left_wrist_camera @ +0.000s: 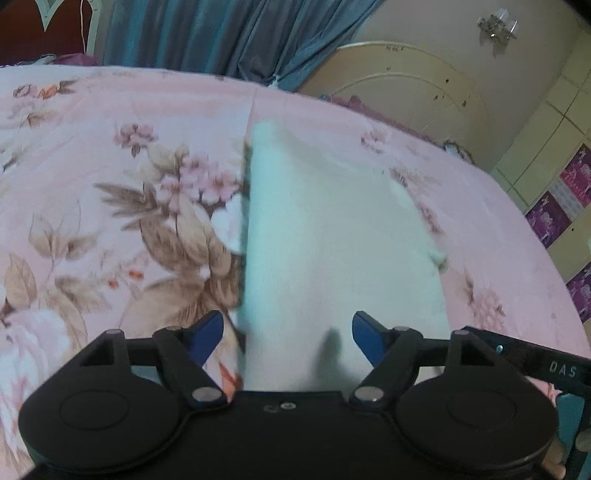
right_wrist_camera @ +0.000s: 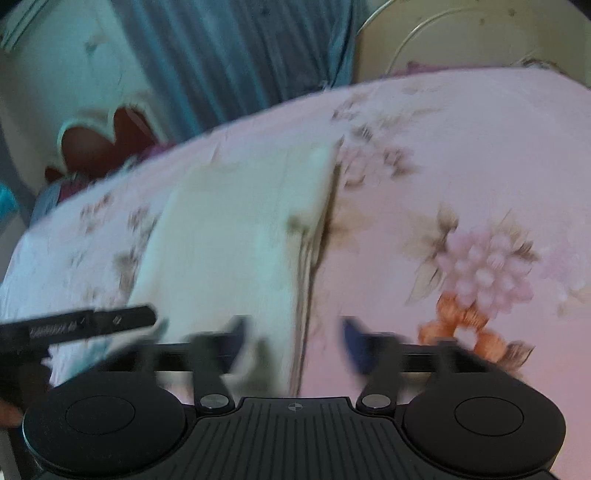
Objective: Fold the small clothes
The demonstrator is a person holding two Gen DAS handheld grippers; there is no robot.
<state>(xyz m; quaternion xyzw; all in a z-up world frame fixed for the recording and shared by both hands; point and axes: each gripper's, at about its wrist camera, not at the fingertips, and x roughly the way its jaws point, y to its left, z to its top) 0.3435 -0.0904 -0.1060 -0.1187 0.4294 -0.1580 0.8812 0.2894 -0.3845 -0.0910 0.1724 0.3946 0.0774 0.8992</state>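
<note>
A white folded garment (left_wrist_camera: 332, 229) lies flat on the pink floral bedsheet (left_wrist_camera: 110, 184), its straight left edge running away from me. My left gripper (left_wrist_camera: 288, 336) is open and empty, its blue fingertips (left_wrist_camera: 207, 336) spread just above the garment's near end. In the right wrist view the same garment (right_wrist_camera: 229, 236) lies left of centre, blurred by motion. My right gripper (right_wrist_camera: 293, 341) is open and empty over the garment's near right edge. The left gripper's black body (right_wrist_camera: 74, 325) shows at that view's left edge.
The bedsheet (right_wrist_camera: 461, 166) covers the whole bed. A blue curtain (left_wrist_camera: 229, 33) hangs behind the bed. A cream headboard (left_wrist_camera: 410, 81) stands at the right, with tiled wall and purple stickers (left_wrist_camera: 554, 206) beyond it.
</note>
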